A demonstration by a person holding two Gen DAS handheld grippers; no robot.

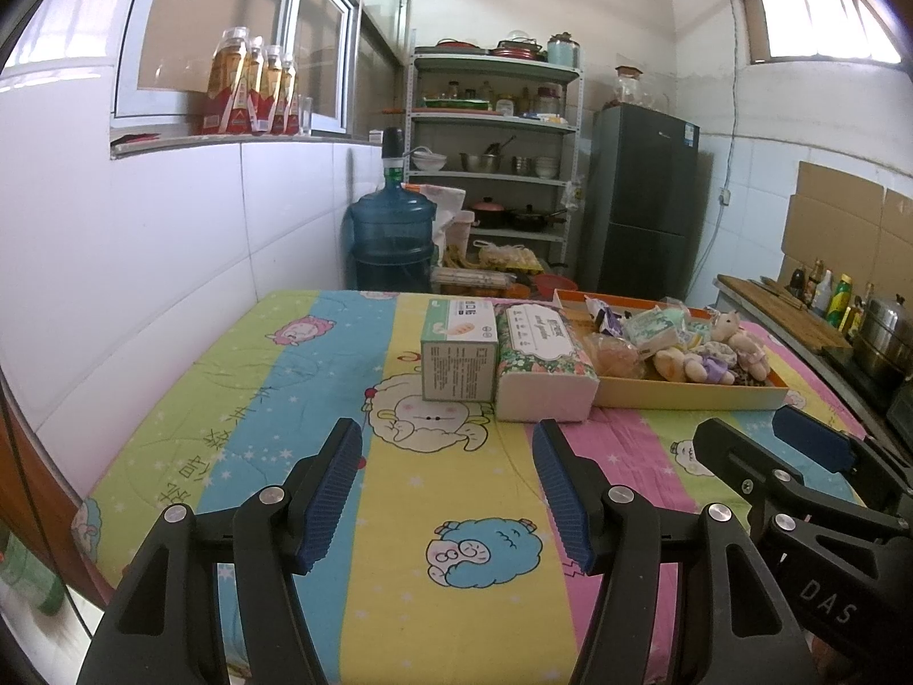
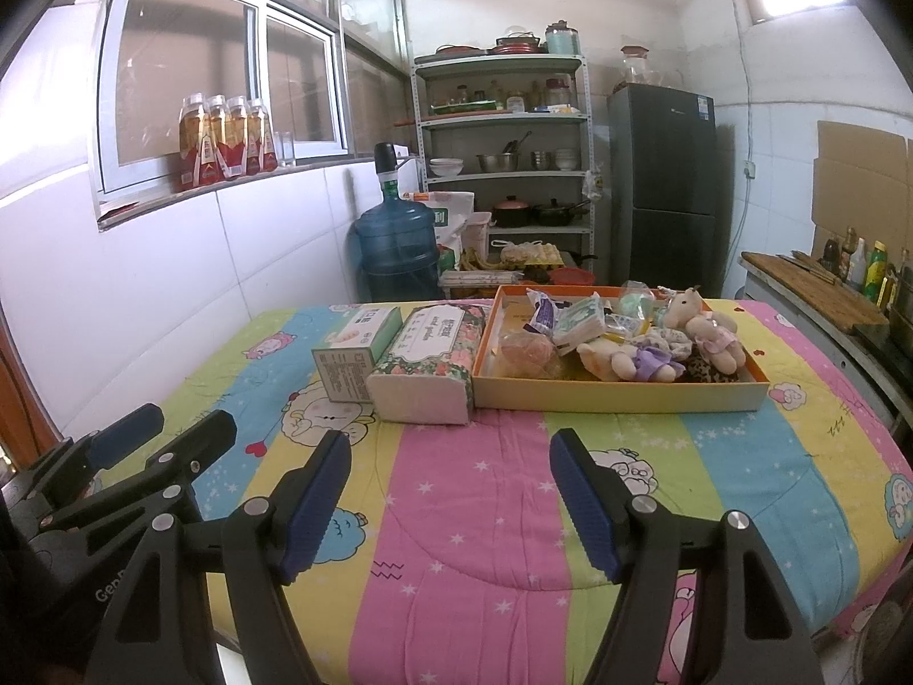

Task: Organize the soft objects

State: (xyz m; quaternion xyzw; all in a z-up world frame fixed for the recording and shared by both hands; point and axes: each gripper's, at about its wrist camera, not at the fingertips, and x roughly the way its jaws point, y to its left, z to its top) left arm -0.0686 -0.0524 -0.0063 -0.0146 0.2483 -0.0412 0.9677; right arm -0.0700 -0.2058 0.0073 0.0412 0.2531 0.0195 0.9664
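An orange-rimmed tray [image 2: 622, 397] on the table holds plush bears [image 2: 702, 322], a purple-dressed plush [image 2: 627, 362], wrapped packets [image 2: 576, 317] and a bagged bun [image 2: 525, 351]; the tray also shows in the left wrist view [image 1: 685, 397]. A floral tissue pack [image 2: 433, 365] and a green box [image 2: 354, 359] stand left of the tray; both show in the left wrist view, the tissue pack [image 1: 542, 365] and the box [image 1: 459, 359]. My left gripper [image 1: 448, 456] is open and empty, short of the box. My right gripper [image 2: 451, 459] is open and empty, short of the tray.
The table wears a striped cartoon cloth [image 2: 456, 514]. A tiled wall [image 1: 142, 262] runs along the left. Behind the table stand a water jug [image 2: 396, 251], a shelf rack [image 2: 502, 171] and a fridge [image 2: 662, 188]. A counter with bottles [image 2: 856, 268] is at right.
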